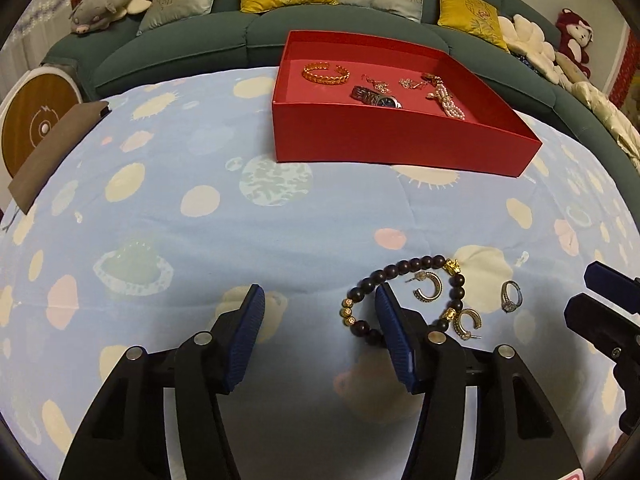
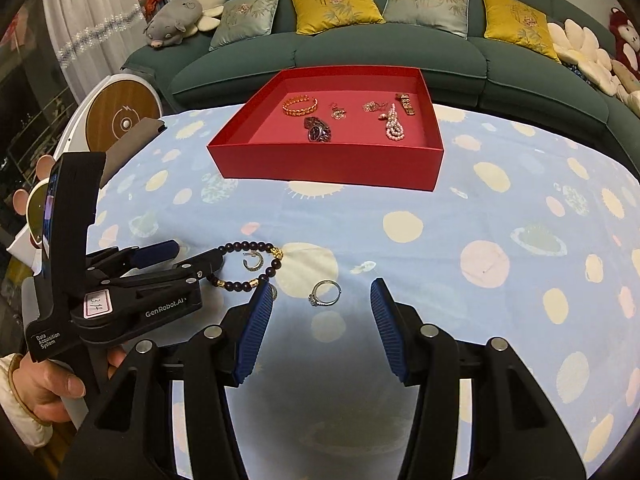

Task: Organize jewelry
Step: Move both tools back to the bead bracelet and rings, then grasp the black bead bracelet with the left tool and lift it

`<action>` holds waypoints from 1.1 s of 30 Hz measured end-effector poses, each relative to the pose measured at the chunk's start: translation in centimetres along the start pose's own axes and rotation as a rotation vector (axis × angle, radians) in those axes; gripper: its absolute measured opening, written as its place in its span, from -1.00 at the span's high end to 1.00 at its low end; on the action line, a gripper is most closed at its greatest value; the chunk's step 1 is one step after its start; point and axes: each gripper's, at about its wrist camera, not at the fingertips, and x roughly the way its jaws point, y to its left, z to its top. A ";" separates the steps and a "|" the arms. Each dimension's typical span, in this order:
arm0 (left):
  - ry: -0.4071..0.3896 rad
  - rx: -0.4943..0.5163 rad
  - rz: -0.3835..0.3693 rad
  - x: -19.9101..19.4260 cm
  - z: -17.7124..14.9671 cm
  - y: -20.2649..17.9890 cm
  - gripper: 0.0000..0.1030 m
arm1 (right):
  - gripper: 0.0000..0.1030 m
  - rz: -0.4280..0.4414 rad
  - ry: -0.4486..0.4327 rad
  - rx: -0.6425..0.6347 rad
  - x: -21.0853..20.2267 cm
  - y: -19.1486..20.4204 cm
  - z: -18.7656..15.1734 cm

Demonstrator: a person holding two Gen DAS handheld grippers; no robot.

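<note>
Between right gripper (image 2: 320, 312) fingers: ring (image 2: 324, 293), flat.

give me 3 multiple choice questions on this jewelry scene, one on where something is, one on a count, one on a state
1. Where does the silver ring lie?
A. inside the red box
B. on the tablecloth, ahead of the right gripper
C. on the sofa

2. How many hoop earrings lie loose on the cloth by the bead bracelet?
A. two
B. four
C. none

3. How does the right gripper stand?
A. shut on the ring
B. shut on the bracelet
C. jaws apart, nothing gripped

Answers:
1. B: the ring rests on the patterned tablecloth, in front of the gap between the right gripper's jaws and well short of the red box.
2. A: one earring sits inside the bracelet loop, the other earring just outside it.
3. C: both blue pads stand clear of the ring, with bare cloth between them.
</note>
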 end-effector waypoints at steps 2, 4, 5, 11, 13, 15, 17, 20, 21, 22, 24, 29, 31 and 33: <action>-0.009 0.012 0.011 0.1 -0.1 -0.3 0.04 | 0.04 -0.002 0.003 -0.001 0.1 -0.1 0.0; -0.018 0.029 0.003 0.0 -0.1 -0.7 0.47 | 0.04 -0.002 0.005 0.001 0.2 -0.2 0.0; -0.017 0.037 -0.002 0.0 0.0 -0.9 0.59 | 0.04 -0.002 0.007 0.002 0.3 -0.2 -0.1; -0.014 0.056 -0.059 -0.8 0.0 -1.5 0.89 | 0.04 -0.007 0.029 -0.013 0.9 -0.2 -0.6; -0.022 0.045 -0.094 -1.9 0.2 -1.5 0.89 | 0.05 -0.005 0.039 -0.020 1.1 -0.2 -0.8; -0.041 0.033 -0.139 -3.2 0.4 -1.5 0.89 | 0.08 -0.003 0.046 -0.025 1.2 -0.2 -1.0; -0.056 0.019 -0.184 -4.7 0.6 -1.5 0.89 | 0.10 0.001 0.052 -0.026 1.3 -0.2 -1.1; -0.076 -0.006 -0.244 -6.6 0.8 -1.2 0.89 | 0.10 0.002 0.055 -0.032 1.5 -0.1 -1.2; -0.082 -0.014 -0.262 -7.2 0.9 -1.1 0.89 | 0.11 0.002 0.057 -0.032 1.5 -0.1 -1.2; -0.087 -0.023 -0.277 -7.7 1.0 -0.9 0.89 | 0.12 0.001 0.059 -0.034 1.7 -0.1 -1.2; -0.100 -0.035 -0.295 -8.5 1.1 -0.3 0.89 | 0.16 0.006 0.067 -0.030 2.1 -0.1 -1.2; -0.121 -0.062 -0.299 -9.6 1.4 0.9 0.89 | 0.23 0.016 0.096 -0.005 3.5 -0.4 -1.4; -0.116 -0.076 -0.299 -9.5 1.5 1.3 0.89 | 0.25 0.011 0.100 -0.005 3.9 -0.3 -1.4; -0.114 -0.080 -0.294 -9.4 1.5 1.4 0.89 | 0.26 0.005 0.094 -0.012 4.1 -0.2 -1.3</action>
